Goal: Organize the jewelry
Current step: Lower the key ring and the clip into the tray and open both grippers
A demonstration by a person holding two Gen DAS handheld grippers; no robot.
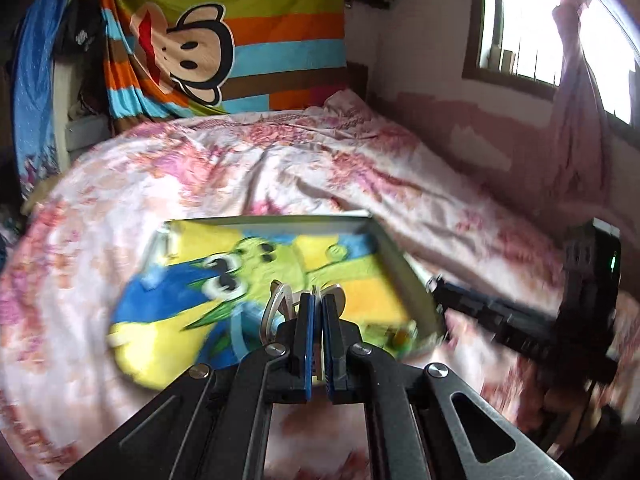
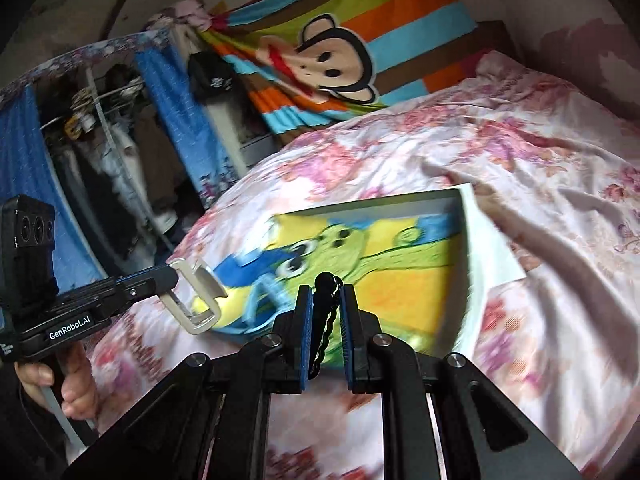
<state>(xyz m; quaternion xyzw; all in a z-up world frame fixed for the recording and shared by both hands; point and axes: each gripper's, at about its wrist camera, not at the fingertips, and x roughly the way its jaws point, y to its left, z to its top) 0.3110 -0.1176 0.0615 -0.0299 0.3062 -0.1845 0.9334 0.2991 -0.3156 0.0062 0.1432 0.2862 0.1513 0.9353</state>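
Right now, nearest the lens in the left wrist view, the left gripper (image 1: 317, 304) is pinching a pale bangle (image 1: 276, 308) between nearly closed blue pads (image 1: 306, 344), the ring sticking out to one side; the right wrist view shows it as a squarish cream hoop (image 2: 196, 300) hanging off the tips. Meanwhile the right gripper (image 2: 326, 308) is clamping narrowly on a dark beaded strand (image 2: 325, 320), with one round bead poking above the pads and the rest trailing down between them. Just beyond both sets of fingers, a shallow box (image 1: 394, 252) is lying on the floral bedspread (image 1: 280, 168), lined with a bright cartoon cloth (image 1: 352, 264) in yellow, blue and green; both tools are hovering over its near part, and the frames are blurring, so exact height is hard to judge. I judge the step in hand to be setting each piece into the box. Doing it well means lowering slowly until the piece is touching the cloth, opening one gripper at a time, keeping the strand from snagging on the pads, and laying the two pieces apart. Farther back, a striped monkey blanket (image 1: 240, 40) is hanging on the wall, and a window (image 1: 540, 20) is glaring at the right.
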